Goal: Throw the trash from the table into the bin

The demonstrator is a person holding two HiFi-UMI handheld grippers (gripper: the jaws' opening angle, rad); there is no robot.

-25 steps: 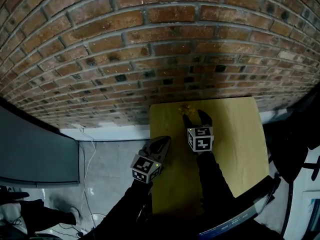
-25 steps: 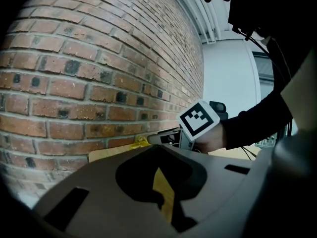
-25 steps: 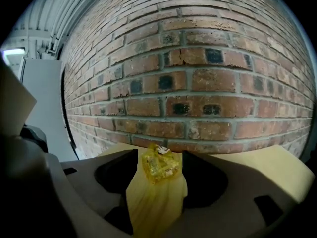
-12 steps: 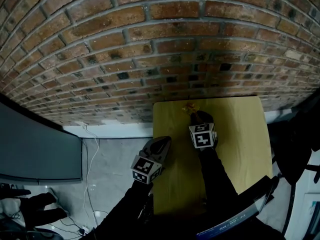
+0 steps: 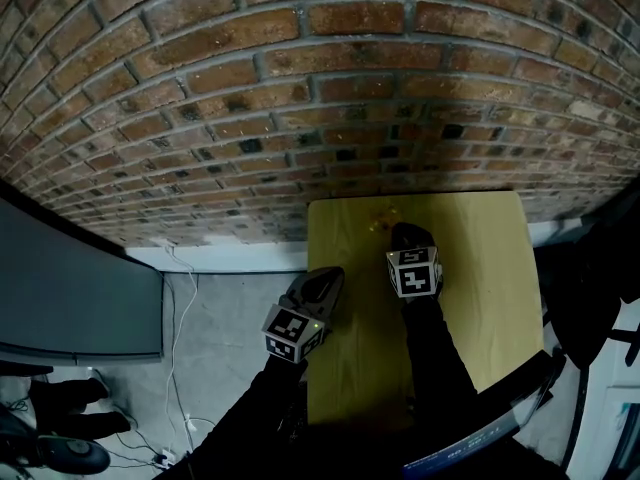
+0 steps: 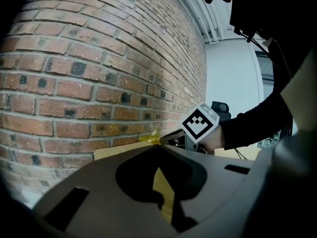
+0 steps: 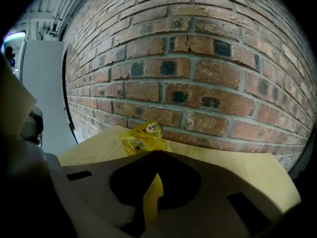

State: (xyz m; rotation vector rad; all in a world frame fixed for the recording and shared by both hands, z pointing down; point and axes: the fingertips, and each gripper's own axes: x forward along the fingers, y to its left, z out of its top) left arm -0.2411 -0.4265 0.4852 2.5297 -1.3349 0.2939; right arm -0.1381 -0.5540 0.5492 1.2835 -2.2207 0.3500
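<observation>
A crumpled yellow wrapper lies at the far edge of the wooden table, close to the brick wall. My right gripper is shut on it: the wrapper sticks out past the closed tips, and a yellow strip shows between the jaws. From above, the right gripper hides most of the wrapper. The left gripper view catches the wrapper pinched at the right gripper's tips. My left gripper hovers at the table's left edge, shut and holding nothing.
The brick wall rises straight behind the table. A dark panel stands at the left over grey floor with white cables. Dark gear crowds the table's right side.
The right gripper's jaws, open around the wrapper a second ago, have closed onto it. The left gripper has stayed put.
</observation>
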